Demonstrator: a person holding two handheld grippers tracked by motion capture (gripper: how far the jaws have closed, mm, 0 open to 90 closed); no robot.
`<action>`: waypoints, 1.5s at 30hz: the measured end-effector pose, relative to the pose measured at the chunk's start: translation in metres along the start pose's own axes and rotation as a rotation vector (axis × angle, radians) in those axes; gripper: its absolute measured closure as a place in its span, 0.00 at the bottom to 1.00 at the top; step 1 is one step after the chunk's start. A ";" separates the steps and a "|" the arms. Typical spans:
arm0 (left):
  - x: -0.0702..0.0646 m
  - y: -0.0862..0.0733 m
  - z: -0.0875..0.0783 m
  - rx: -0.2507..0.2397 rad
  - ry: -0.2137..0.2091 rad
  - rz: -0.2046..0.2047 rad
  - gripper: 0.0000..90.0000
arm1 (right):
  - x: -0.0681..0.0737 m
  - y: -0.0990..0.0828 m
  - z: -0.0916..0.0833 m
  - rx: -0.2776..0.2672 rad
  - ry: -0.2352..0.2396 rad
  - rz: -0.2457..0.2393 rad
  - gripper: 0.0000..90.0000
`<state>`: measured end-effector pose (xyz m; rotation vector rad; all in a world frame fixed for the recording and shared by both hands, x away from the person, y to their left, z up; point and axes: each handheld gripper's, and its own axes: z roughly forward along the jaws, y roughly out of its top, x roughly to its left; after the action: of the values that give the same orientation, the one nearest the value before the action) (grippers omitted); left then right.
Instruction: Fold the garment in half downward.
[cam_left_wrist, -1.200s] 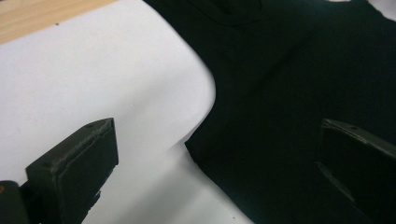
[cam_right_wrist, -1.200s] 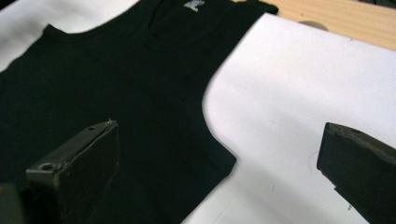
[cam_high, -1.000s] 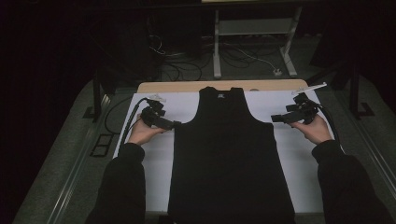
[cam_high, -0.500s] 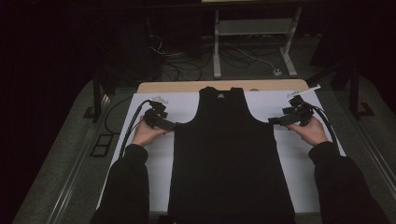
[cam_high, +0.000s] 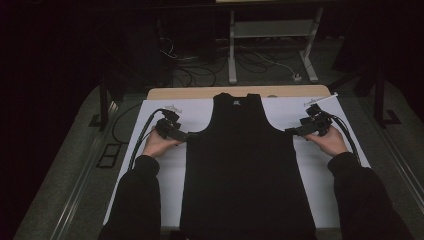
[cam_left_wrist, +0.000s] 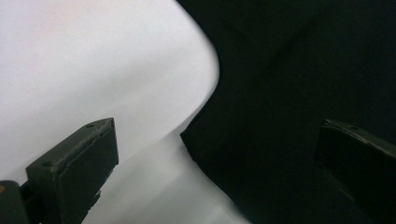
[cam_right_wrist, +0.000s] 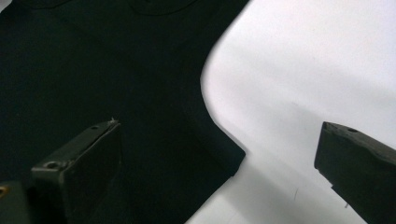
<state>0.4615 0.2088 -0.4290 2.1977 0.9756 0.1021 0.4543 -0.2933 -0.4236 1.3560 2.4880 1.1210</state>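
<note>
Vest (cam_high: 243, 165) lies flat on the white sheet (cam_high: 200, 111), neck away from the person, with the left gripper (cam_high: 186, 135) at its left armpit corner and the right gripper (cam_high: 293, 131) at the right one. Both have closed in on those corners since a second ago, jaws wide apart and holding nothing. Its hem is cut off at the picture's bottom edge

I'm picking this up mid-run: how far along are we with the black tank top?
Done: the black tank top lies spread flat, face up, on the white table cover. In hand: the left gripper and right gripper are at the two underarm corners, both open and straddling the fabric edge, nothing pinched yet. Left: probably closing on both corners and making the first fold; no fold shows.
</note>
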 end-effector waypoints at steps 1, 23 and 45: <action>0.000 0.000 0.001 0.011 -0.002 0.002 0.00 | 0.000 0.000 0.000 0.004 0.004 0.005 0.03; -0.001 -0.004 0.010 0.029 -0.020 -0.019 0.31 | 0.005 -0.005 0.017 0.069 0.032 0.002 0.31; -0.005 -0.007 0.012 -0.002 0.049 -0.022 0.81 | 0.008 -0.011 0.019 0.044 -0.065 0.021 0.85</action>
<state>0.4579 0.2021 -0.4418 2.1907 1.0262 0.1471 0.4491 -0.2800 -0.4426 1.4090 2.4720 1.0149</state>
